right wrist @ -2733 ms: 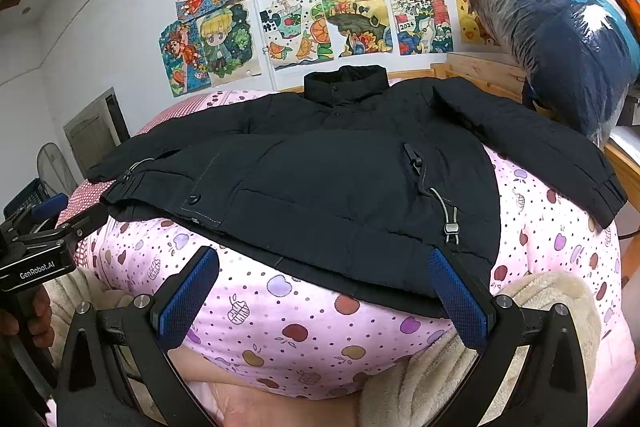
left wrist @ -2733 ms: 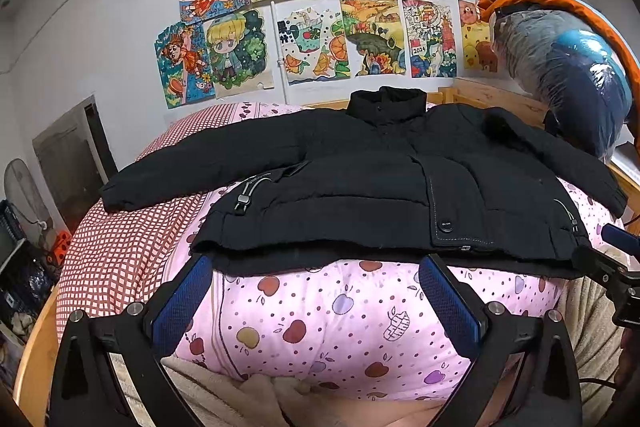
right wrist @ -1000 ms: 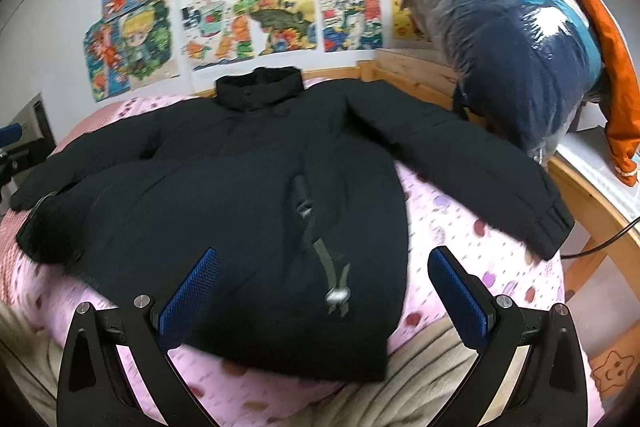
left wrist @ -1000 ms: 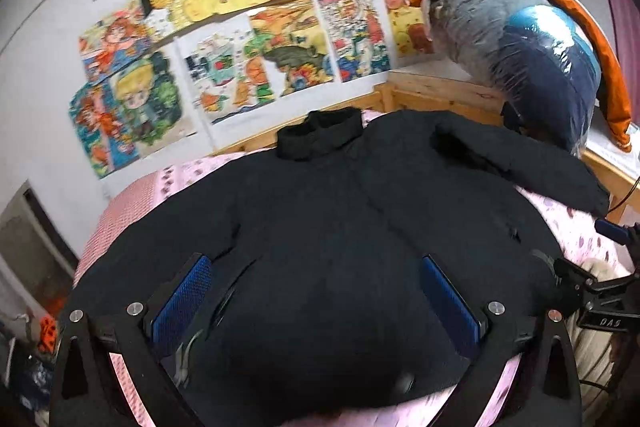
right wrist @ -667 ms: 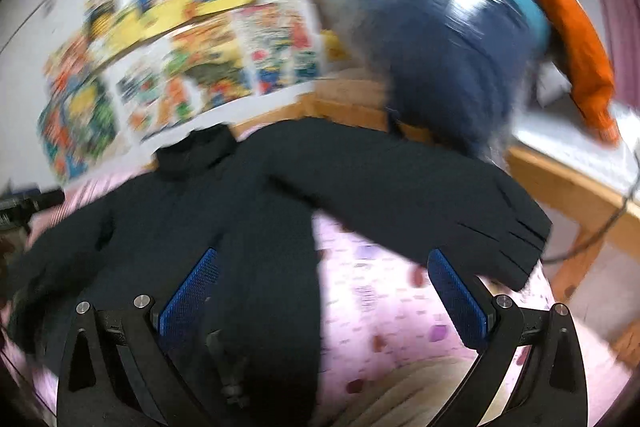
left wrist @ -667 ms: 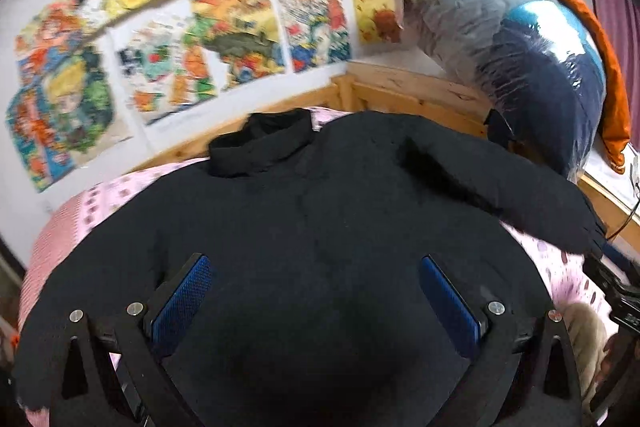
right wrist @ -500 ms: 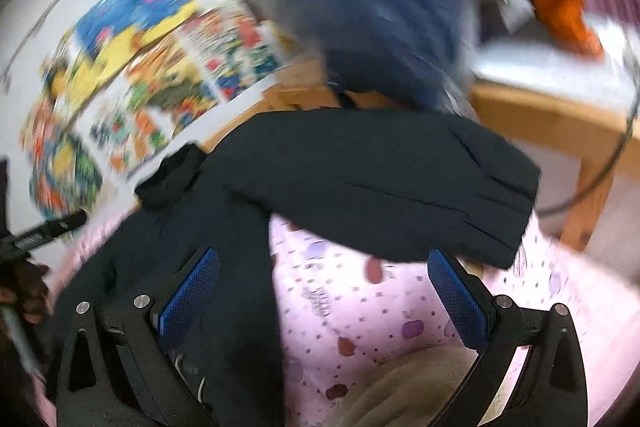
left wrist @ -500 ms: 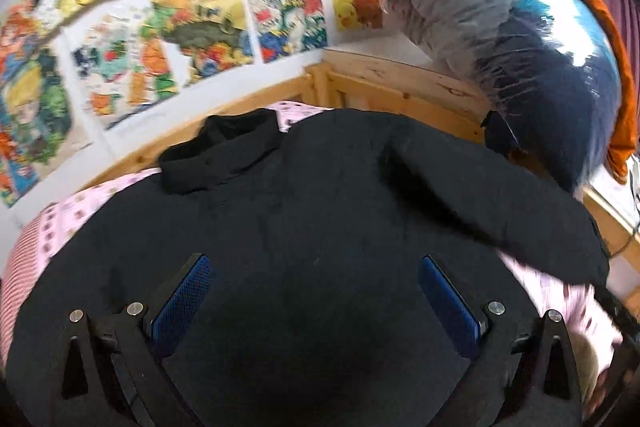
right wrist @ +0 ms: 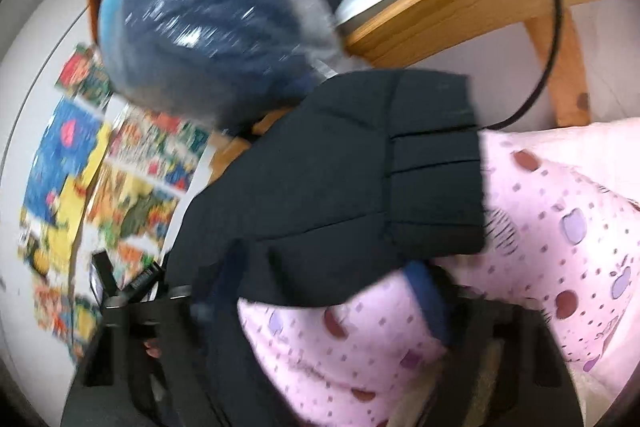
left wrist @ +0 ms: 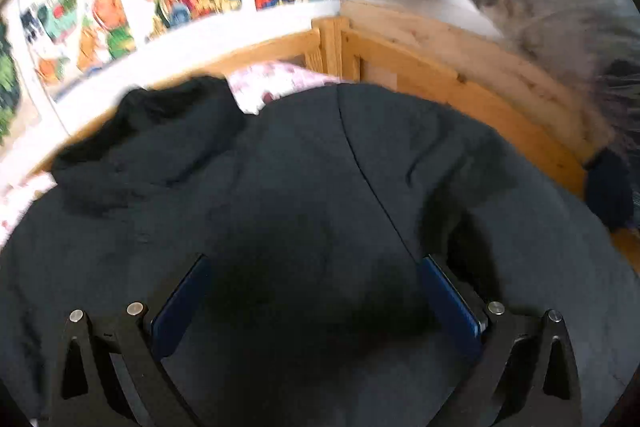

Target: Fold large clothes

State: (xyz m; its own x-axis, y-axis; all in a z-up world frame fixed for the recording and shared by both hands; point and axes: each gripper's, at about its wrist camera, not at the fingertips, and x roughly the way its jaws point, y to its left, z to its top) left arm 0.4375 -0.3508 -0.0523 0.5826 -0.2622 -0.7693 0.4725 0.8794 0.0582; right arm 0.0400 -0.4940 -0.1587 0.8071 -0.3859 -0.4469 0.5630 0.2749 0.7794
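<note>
Since a second ago both grippers are sitting much closer to the black jacket [left wrist: 320,187], which is lying spread on the pink apple-print quilt [right wrist: 560,227]. The left gripper [left wrist: 316,291] is hovering released just above the jacket's shoulder. The right gripper [right wrist: 328,291] is rolled sideways and closing around the jacket's sleeve cuff [right wrist: 432,163]; blur is hiding whether the pads are pressing it. Beyond the jacket, a plastic-wrapped bundle [right wrist: 208,19] is resting against the wooden bed rail [left wrist: 460,75].

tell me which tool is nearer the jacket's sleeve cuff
Right. The right tool is at the sleeve cuff, jaws closing with the sleeve between them. The left tool is over the jacket's shoulder area, jaws wide.
</note>
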